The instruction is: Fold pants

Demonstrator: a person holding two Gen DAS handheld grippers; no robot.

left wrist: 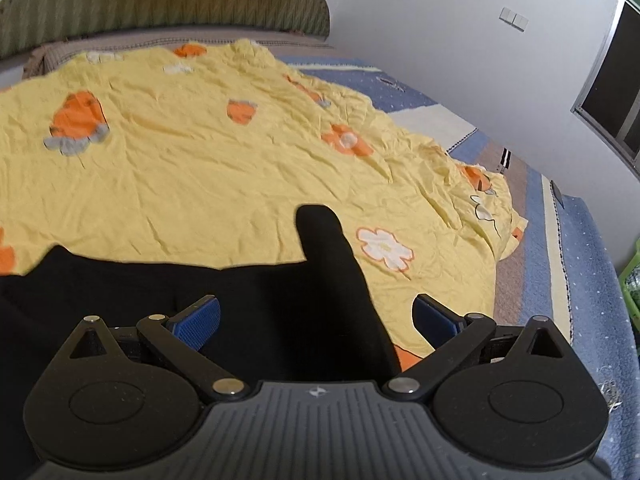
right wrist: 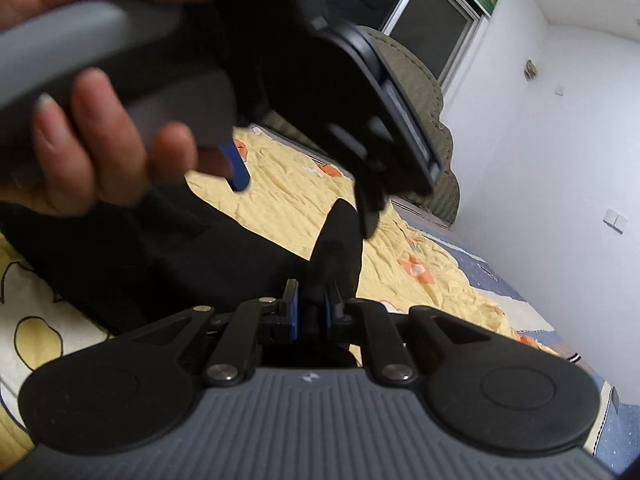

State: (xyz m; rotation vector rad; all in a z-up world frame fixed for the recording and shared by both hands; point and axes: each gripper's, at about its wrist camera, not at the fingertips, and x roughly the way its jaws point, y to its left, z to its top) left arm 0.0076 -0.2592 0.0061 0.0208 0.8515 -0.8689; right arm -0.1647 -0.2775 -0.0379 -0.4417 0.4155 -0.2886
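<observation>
Right fingers pinching pants, left fingers spread

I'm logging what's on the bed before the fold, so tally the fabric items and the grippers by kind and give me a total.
Black pants: 1
Yellow flowered sheet: 1
Blue patchwork blanket: 1
Handheld grippers: 2, the left gripper open over the pants, the right gripper shut on a fold of them
Total: 5

Soft, even indoor light — fisheye bending at the edges, motion blur in the right wrist view.
</observation>
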